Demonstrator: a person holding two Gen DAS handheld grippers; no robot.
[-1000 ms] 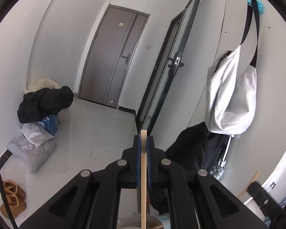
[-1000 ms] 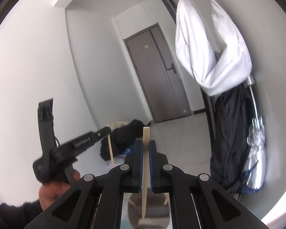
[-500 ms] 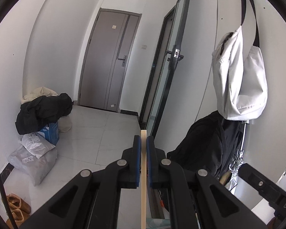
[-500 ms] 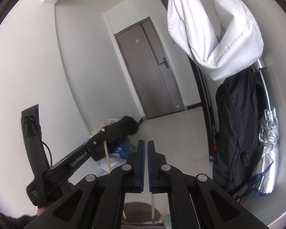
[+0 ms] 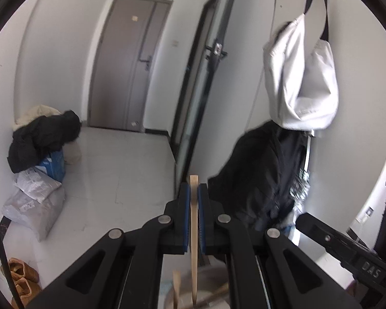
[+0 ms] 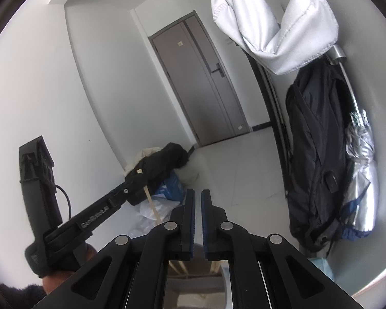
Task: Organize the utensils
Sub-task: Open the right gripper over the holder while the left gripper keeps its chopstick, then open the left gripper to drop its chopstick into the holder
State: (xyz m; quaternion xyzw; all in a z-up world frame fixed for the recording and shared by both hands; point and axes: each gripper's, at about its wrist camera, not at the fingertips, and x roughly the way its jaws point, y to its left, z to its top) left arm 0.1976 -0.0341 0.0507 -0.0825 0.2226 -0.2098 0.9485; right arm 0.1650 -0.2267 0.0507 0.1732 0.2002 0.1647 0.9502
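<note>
Your left gripper [image 5: 193,193] tips gently downward, its blue pads [image 5: 184,216] pinched on a pale wooden chopstick [image 5: 193,234] that stands upright between them, the top poking just above the fingertips at twelve o'clock and the lower end dropping into the round grey holder [image 5: 208,293] at six o'clock of the left wrist view. Two more wooden sticks [image 5: 176,288] lean in that holder, one at seven o'clock of the held chopstick, one slanting at five. Your right gripper [image 6: 197,195] is angled down much the same, its fingers [image 6: 190,219] drawn almost together with only a thin slit of daylight and nothing gripped between them; beneath them, at six o'clock, the holder's rim [image 6: 193,285] and stick ends [image 6: 178,266] show through the frame. From the right wrist view, your left hand [image 6: 64,270] sits at eight o'clock, wrapped round the black handle, the tool reaching up toward the centre with the chopstick [image 6: 151,203] hanging from its tip. In the left wrist view the body of your right tool [image 5: 347,247] crosses at four o'clock. Past both tools: a grey door [image 5: 131,61], a white bag [image 5: 301,77] hung at one o'clock, a dark backpack [image 6: 319,159] against the wall, and a heap of dark clothing [image 5: 43,139] at nine o'clock on the pale floor [image 5: 110,180].
</note>
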